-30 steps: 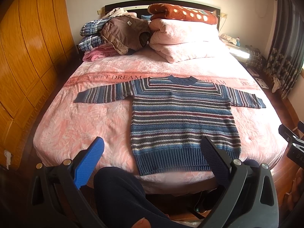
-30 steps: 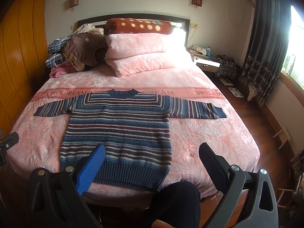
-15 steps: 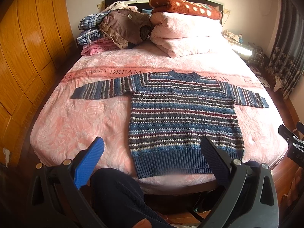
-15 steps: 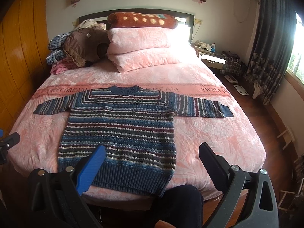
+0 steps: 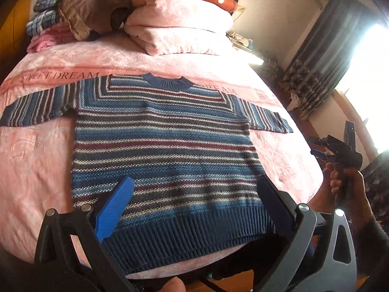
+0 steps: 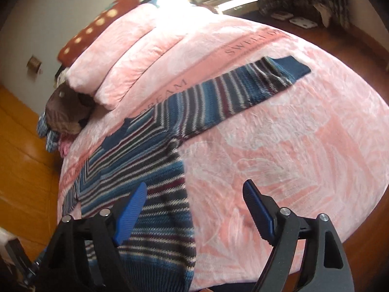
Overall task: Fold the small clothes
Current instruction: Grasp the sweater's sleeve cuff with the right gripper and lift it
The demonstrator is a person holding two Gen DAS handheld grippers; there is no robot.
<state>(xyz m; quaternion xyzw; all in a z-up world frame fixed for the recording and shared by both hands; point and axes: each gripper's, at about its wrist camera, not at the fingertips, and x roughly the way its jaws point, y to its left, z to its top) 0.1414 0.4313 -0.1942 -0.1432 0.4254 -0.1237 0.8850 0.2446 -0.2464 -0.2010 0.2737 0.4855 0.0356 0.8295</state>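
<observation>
Left wrist view: the striped sweater [image 5: 165, 146] lies flat on the pink bed [image 5: 34, 165], its collar toward 12 o'clock and its ribbed hem toward 6 o'clock, so its body runs from 6 to 12. The sleeves stretch out sideways toward 9 and 3 o'clock, making the widest line across the bed. The left claw [image 5: 192, 206] hangs low over the hem with its two fingers spread wide and nothing between them; the hem passes between the fingertips, and whether they touch it cannot be told. At 3 o'clock, beyond the bed's edge, a hand [image 5: 345, 182] holds the right claw [image 5: 321, 148] by its handle, tips pointing toward 9 o'clock at the sweater's side. Pillows [image 5: 175, 29] and a heap of clothes [image 5: 80, 12] sit at 12 o'clock.

Right wrist view: the picture is tilted. The sweater [image 6: 150, 170] body runs from 7 toward 11 o'clock and one sleeve reaches out toward 2 o'clock, its cuff lying flat. The right claw [image 6: 194, 209] is open and empty; its left finger is over the sweater's side edge, its right finger over bare bedding [image 6: 304, 158]. Pillows [image 6: 126, 56] lie at 11 o'clock.
</observation>
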